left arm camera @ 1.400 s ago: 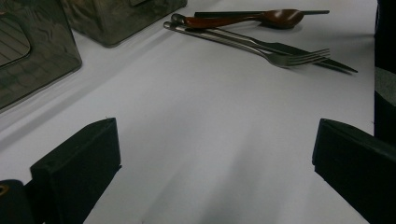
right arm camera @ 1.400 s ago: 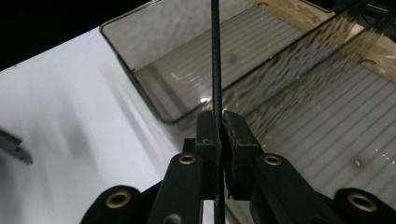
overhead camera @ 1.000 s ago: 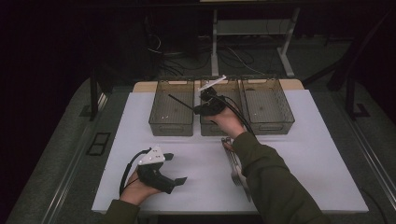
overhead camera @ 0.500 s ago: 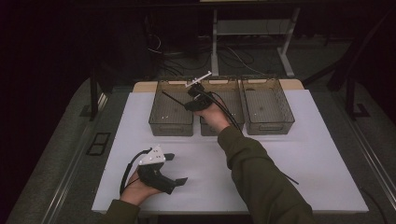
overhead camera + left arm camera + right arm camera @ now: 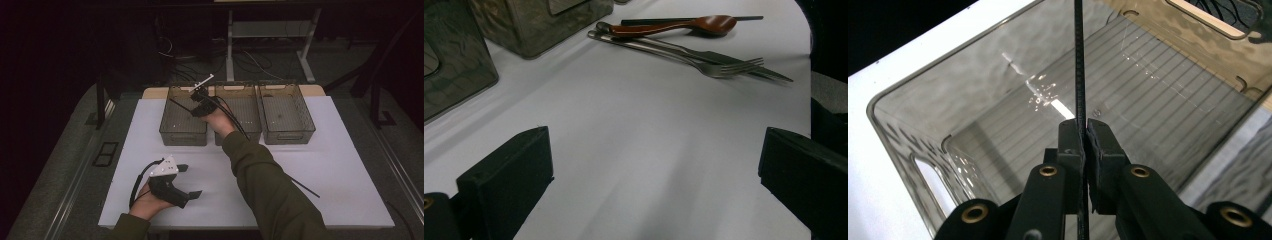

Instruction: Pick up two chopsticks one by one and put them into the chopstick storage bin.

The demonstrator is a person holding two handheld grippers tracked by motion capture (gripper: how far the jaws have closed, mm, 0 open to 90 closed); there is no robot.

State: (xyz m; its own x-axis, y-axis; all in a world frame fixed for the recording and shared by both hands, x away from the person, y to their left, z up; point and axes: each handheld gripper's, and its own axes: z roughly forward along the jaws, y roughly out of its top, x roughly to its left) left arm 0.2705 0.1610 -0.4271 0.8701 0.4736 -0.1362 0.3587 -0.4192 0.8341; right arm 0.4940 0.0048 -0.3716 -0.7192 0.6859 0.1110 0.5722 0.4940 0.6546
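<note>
Resting near the front edge of the white table (image 5: pixel 325 165), the left gripper (image 5: pixel 186 180) is lying in the person's left hand with its jaws standing wide apart and nothing between them. Looking along those jaws in the left gripper view, a metal fork (image 5: pixel 704 59), a reddish-brown spoon (image 5: pixel 674 26) and another dark utensil beside them are lying together on the white surface, well clear of the jaws.

Reaching farther out, the person's right arm is stretching across the table, and another thin black stick (image 5: pixel 302 186) is lying on the white surface beside the sleeve. The right gripper (image 5: pixel 192 97) is hanging over the left bin (image 5: pixel 182 132), the leftmost of three smoky clear bins in a row at the far edge, with the middle bin (image 5: pixel 240 131) and the right bin (image 5: pixel 290 131) alongside. Its jaws are pressing together on a thin black chopstick (image 5: pixel 1079 60), which is running straight up from between the pads above the bin's ribbed floor; in the high view it is slanting out over the bin's left half.

Judging by its look, the chopstick is going to handle as light and stiff, but narrow and smooth enough to swivel or slip in a flat pinch. Holding it nearer the middle is likely keeping it from tipping; here the pads are gripping it with a long length sticking out ahead, so it is probably wanting a low, gentle release into the bin.
</note>
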